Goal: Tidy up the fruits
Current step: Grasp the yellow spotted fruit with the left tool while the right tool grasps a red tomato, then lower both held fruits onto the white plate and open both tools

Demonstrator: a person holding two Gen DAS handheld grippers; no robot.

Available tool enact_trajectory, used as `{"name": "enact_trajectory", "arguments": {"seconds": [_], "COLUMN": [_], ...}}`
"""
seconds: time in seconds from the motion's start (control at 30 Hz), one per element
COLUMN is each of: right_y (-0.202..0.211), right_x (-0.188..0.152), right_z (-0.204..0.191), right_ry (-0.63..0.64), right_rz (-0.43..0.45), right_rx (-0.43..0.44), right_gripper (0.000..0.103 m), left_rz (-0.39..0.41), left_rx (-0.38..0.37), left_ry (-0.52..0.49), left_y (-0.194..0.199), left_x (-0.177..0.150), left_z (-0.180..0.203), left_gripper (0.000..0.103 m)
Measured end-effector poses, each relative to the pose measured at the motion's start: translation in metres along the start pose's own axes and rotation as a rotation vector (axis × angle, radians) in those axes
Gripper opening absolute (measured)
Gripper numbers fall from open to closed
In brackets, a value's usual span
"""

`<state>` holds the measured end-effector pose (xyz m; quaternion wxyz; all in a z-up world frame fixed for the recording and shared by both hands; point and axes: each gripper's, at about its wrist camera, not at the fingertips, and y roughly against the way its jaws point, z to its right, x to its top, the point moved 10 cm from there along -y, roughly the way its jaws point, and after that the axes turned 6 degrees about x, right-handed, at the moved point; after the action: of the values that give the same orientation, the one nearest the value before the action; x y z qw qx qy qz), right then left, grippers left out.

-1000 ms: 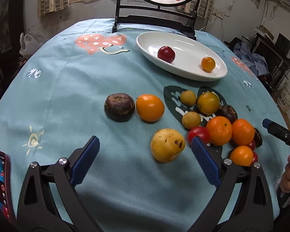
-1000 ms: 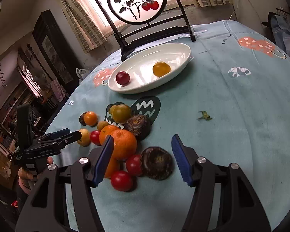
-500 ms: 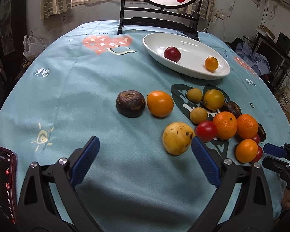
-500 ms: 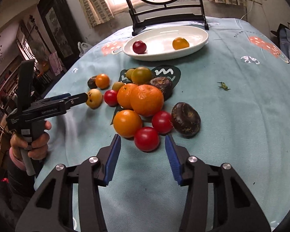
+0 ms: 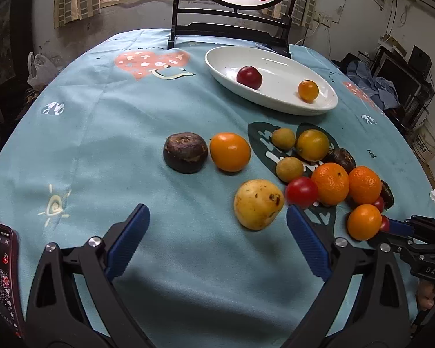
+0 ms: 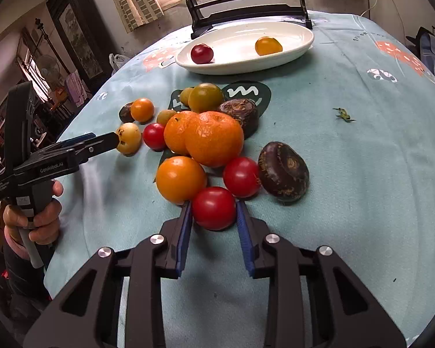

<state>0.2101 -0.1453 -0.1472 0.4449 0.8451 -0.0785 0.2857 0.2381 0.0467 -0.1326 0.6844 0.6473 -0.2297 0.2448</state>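
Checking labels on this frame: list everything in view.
dish: 1, white, table's far end
dish fruit: 2, one red, one orange, in dish
red tomatoes: 3, red, on cloth, nearest one gripped
orange tomatoes: 2, orange, on cloth
mandarins: 2, orange, mid-pile
dark fruits: 3, brown, around pile
green tomato: 1, yellow-green, pile's far side
small fruits: 2, tan, near it
yellow fruit: 1, yellow, by left gripper
phone: 1, dark, left wrist view's left edge
cloth: 1, blue, over table
left gripper: black-blue, open
right gripper: black-blue, jaws just been closing, shut on nearest red tomato
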Motion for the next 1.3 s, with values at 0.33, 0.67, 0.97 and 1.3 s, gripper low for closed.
{"name": "enact_trajectory", "arguments": {"seconds": [0.33, 0.67, 0.97, 1.3], "right_y": [0.039, 0.045, 0.046, 0.038], "right_x": [0.002, 0.0, 0.013, 0.108], "right_z": [-0.003, 0.001, -0.002, -0.017], "right_ry": [-0.021, -0.036, -0.029, 0.093], "right_rz": [0.093, 0.116, 0.129, 0.21], "right_rx": [0.066, 0.098, 0.147, 0.129], "right_gripper": [0.031, 0.031, 0.031, 0.031], "left_rz": [-0.035, -0.071, -0.081, 0.012], "left_rx": [-0.078, -0.064, -0.086, -0.156], "left_ry": [-0.06, -0.11, -0.089, -0.091], "left_y": [-0.011, -0.024, -0.017, 0.005], "left_x": [0.0, 0.003, 0.002, 0.074], "left_z": [0.024, 0.038, 0.037, 0.062], "left_gripper": [0.059, 0.048, 0.038, 0.038]}}
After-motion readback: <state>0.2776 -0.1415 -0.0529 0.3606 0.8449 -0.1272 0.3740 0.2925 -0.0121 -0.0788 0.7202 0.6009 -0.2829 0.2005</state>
